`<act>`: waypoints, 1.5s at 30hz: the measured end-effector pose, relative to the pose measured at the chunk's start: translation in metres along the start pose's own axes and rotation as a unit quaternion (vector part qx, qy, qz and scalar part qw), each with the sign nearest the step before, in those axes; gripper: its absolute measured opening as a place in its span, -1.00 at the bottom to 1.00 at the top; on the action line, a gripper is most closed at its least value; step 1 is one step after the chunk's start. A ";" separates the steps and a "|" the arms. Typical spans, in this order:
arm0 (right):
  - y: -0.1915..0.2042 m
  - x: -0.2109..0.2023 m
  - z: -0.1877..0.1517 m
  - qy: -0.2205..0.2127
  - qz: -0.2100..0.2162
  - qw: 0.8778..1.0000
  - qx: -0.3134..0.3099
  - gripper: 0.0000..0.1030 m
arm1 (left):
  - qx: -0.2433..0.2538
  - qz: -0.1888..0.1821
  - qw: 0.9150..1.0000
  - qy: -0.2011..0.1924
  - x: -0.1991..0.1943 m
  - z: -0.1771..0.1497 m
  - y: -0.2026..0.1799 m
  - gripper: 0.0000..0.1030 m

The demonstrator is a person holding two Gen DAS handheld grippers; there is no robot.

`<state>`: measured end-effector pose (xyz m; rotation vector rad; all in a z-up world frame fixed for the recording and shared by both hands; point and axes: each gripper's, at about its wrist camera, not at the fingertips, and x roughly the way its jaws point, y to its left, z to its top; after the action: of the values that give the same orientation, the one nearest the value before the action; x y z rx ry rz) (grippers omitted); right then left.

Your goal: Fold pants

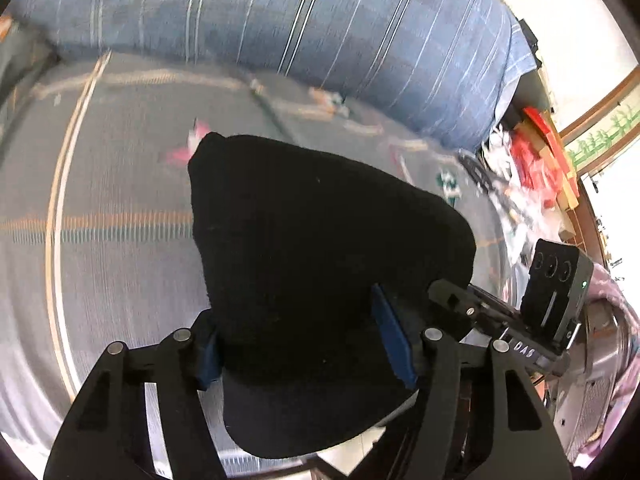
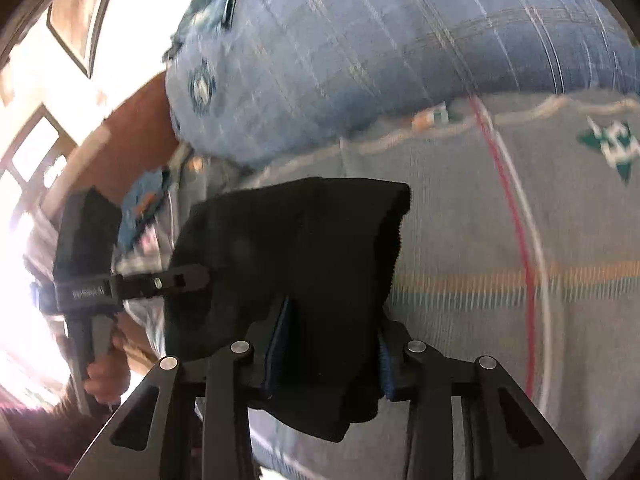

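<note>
The black pants (image 1: 320,240) are a thick folded bundle held over the grey patterned bedsheet (image 1: 120,200). My left gripper (image 1: 300,344) has its blue pads pressed on the near end of the bundle, one on each side, and cloth hangs below them. In the right wrist view the same pants (image 2: 304,240) fill my right gripper (image 2: 332,348), whose blue pads clamp a fold. The right gripper's finger (image 1: 452,300) reaches the bundle's right edge in the left wrist view. The left gripper's finger (image 2: 180,278) enters from the left in the right wrist view.
A large blue striped bolster (image 1: 280,20) lies along the far side of the bed. Red boxes and loose clutter (image 1: 536,160) sit past the bed's right end. A person's hand (image 2: 106,376) grips the left gripper's handle. A bright window frame is at the far left.
</note>
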<state>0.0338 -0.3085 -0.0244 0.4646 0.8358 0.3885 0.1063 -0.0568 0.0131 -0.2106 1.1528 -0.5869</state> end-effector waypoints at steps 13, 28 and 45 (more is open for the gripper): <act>-0.064 0.087 0.106 0.014 -0.128 0.992 0.021 -0.13 | -0.013 0.154 0.988 0.016 0.115 0.124 0.027 0.30; 0.008 0.003 0.033 -0.046 -0.275 0.959 -0.049 1.00 | 0.010 0.247 0.962 -0.119 0.056 0.036 -0.006 0.51; 0.030 -0.060 -0.027 -0.115 -0.309 0.942 -0.059 1.00 | -0.007 0.296 0.932 -0.209 0.010 -0.030 -0.030 0.62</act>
<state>-0.0287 -0.3071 0.0130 0.1148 0.6831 -0.1966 0.0719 -0.0830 0.0068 0.0095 0.7474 0.0094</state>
